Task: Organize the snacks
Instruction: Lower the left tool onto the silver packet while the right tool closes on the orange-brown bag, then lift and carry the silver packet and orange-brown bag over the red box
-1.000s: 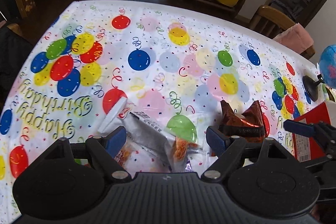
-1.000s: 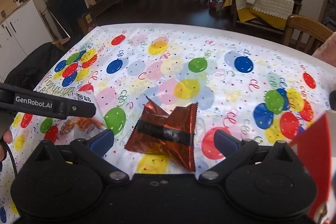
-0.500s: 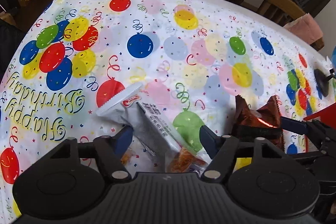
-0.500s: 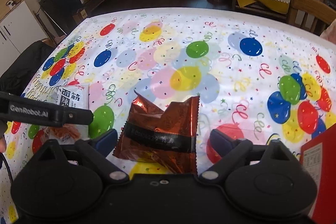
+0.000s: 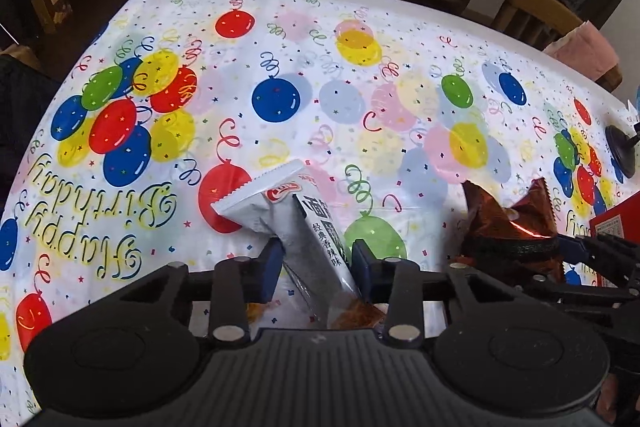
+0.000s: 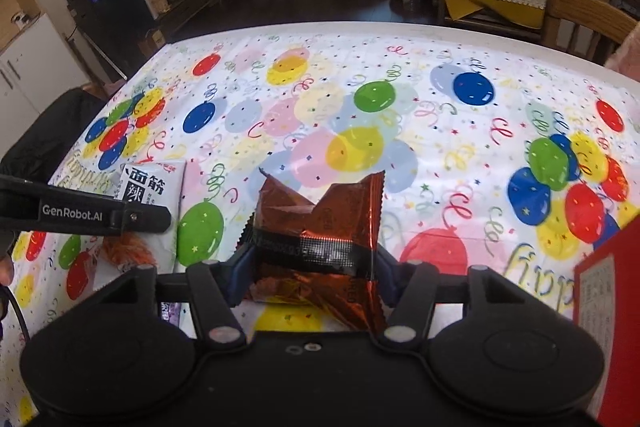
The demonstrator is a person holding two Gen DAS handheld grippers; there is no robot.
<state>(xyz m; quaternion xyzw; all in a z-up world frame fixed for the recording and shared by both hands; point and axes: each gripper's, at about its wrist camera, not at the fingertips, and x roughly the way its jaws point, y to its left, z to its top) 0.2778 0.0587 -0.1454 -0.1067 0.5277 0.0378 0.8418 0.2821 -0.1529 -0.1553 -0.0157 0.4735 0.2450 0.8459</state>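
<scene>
Up close at the bottom of the left wrist view, the left hand-held gripper (image 5: 316, 267) has just been closing, and its blue pads now pinch a crinkly white-and-grey snack packet (image 5: 280, 211) with a serrated top edge; the packet buckles into a ridge between them, orange bits showing through its clear lower end. In the right wrist view, the right hand-held gripper (image 6: 310, 277) has also just been closing, and its pads squeeze a shiny copper-red foil packet (image 6: 320, 227) with a black band across it, its zigzag edges crumpled upward. Both packets sit low and central in their frames on the counter (image 6: 400, 115), close beside each other. A red box (image 6: 600, 307) pokes in at the lower right edge. The counter wears a glossy plastic birthday cloth with balloons and streamers. Beyond it, a wooden chair (image 6: 588, 19) at upper right, a dark wood floor, and a cluttered sofa.
</scene>
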